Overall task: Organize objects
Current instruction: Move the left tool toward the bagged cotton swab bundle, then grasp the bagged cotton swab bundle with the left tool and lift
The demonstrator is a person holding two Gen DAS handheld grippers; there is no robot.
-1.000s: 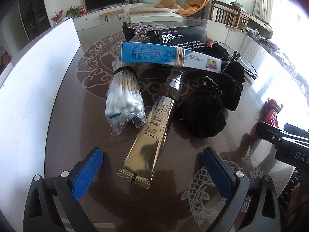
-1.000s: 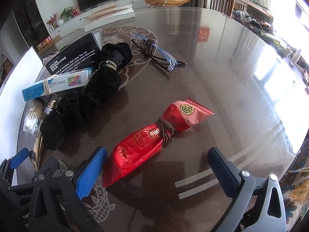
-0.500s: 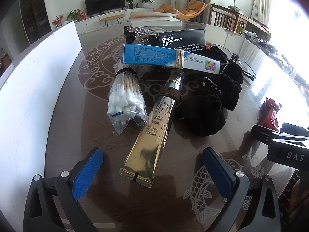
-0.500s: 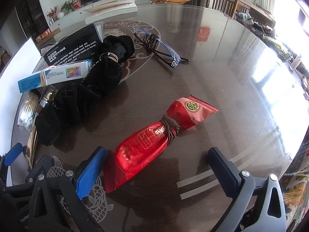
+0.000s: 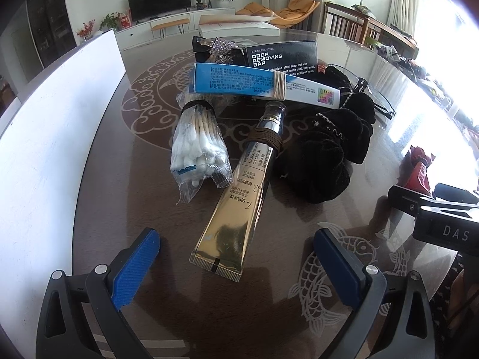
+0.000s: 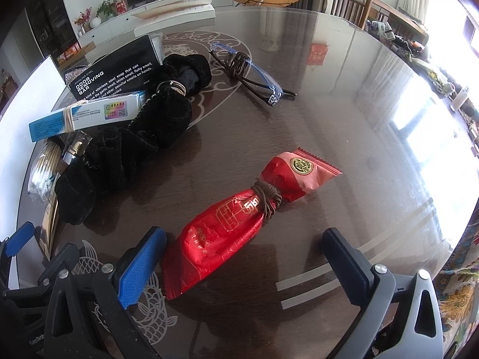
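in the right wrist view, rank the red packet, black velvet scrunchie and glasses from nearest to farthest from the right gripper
1. red packet: its end lies between the open fingers of the right gripper.
2. black velvet scrunchie: farther back, to the left.
3. glasses: farthest, past the table's middle.

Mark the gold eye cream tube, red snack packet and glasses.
gold eye cream tube point(image 5: 236, 206), left wrist view, mid body.
red snack packet point(image 6: 221, 233), right wrist view, lower half below the tie.
glasses point(image 6: 257, 73), right wrist view, blue frame.
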